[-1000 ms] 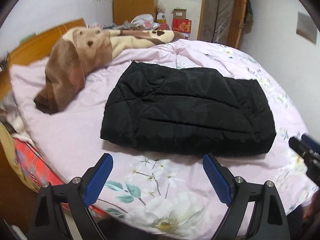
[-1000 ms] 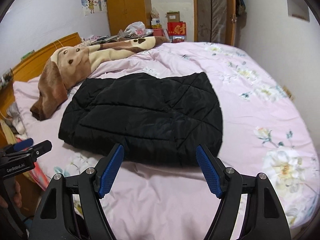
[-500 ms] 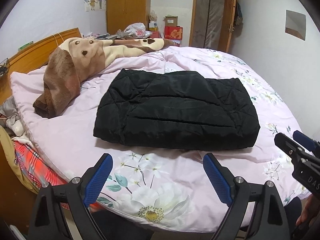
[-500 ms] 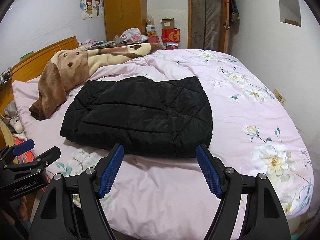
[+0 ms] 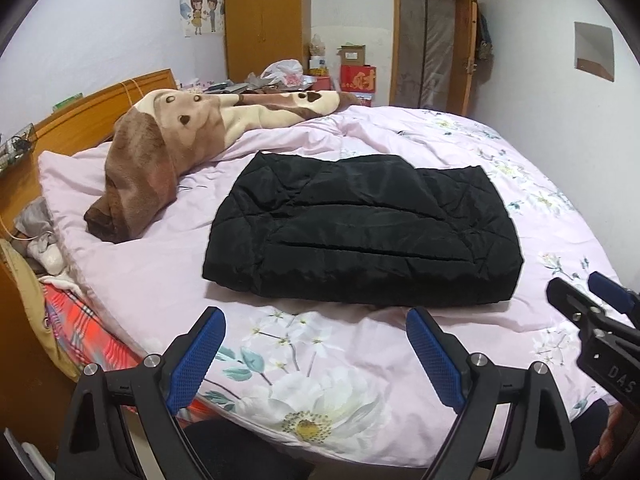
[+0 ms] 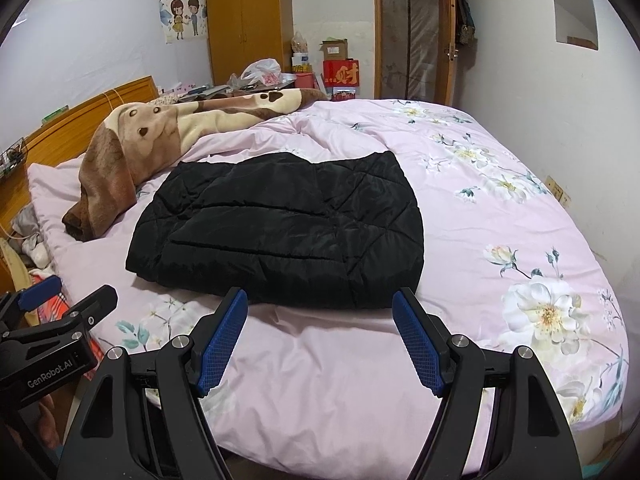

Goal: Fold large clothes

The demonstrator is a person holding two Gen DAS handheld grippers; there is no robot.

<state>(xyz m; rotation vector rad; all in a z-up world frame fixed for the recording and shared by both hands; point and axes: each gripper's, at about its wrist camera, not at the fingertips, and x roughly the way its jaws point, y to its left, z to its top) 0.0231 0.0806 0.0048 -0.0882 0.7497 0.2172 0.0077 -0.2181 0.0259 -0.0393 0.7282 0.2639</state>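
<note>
From the left wrist view, the black jacket (image 5: 360, 236) lies folded flat in the middle of the pink bed cover (image 5: 160, 292). The left gripper (image 5: 316, 344) hangs wide apart, holding nothing, near the bed's edge. A brown blanket (image 5: 148, 160) sits to the jacket's left.

From the right wrist view, the right gripper (image 6: 320, 324) is wide apart too, empty, just in front of the jacket (image 6: 288, 232).

Right tool (image 5: 592, 300) cut off by the left view's edge

Folded black jacket (image 5: 360, 232) on pink floral duvet (image 5: 160, 280), left gripper (image 5: 316, 354) spread, empty
</note>
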